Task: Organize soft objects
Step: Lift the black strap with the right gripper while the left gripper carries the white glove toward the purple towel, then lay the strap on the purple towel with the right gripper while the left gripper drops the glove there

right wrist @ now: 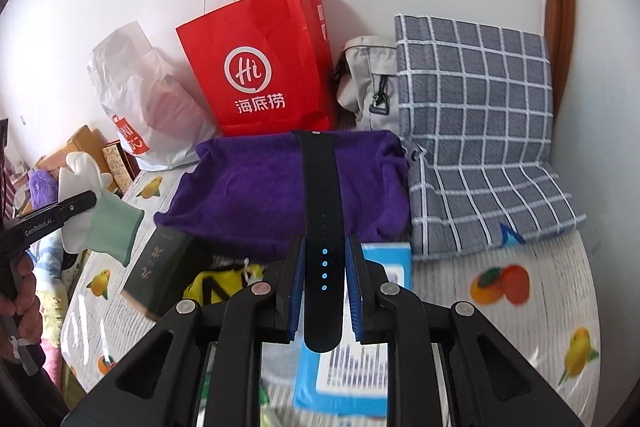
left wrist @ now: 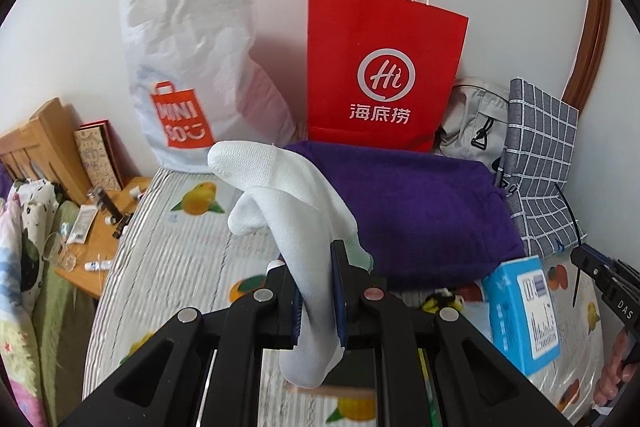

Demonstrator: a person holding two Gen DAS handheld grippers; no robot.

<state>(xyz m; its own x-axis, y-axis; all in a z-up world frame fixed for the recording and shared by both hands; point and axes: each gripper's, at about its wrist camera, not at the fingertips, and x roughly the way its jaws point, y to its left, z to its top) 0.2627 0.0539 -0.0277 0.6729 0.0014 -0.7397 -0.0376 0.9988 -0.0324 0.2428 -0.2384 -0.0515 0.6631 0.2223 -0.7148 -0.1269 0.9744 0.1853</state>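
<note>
My left gripper is shut on a white glove with a pale green cuff and holds it above the table; the glove also shows at the left of the right wrist view. My right gripper is shut on a black watch strap that stands up between the fingers. A folded purple towel lies beyond both, also in the right wrist view. The right gripper's tip shows at the right edge of the left wrist view.
A red paper bag, a white plastic bag, a grey pouch and a checked grey cloth stand along the wall. A blue box, a dark green box and a yellow item lie on the fruit-print tablecloth. A cluttered wooden side table stands at left.
</note>
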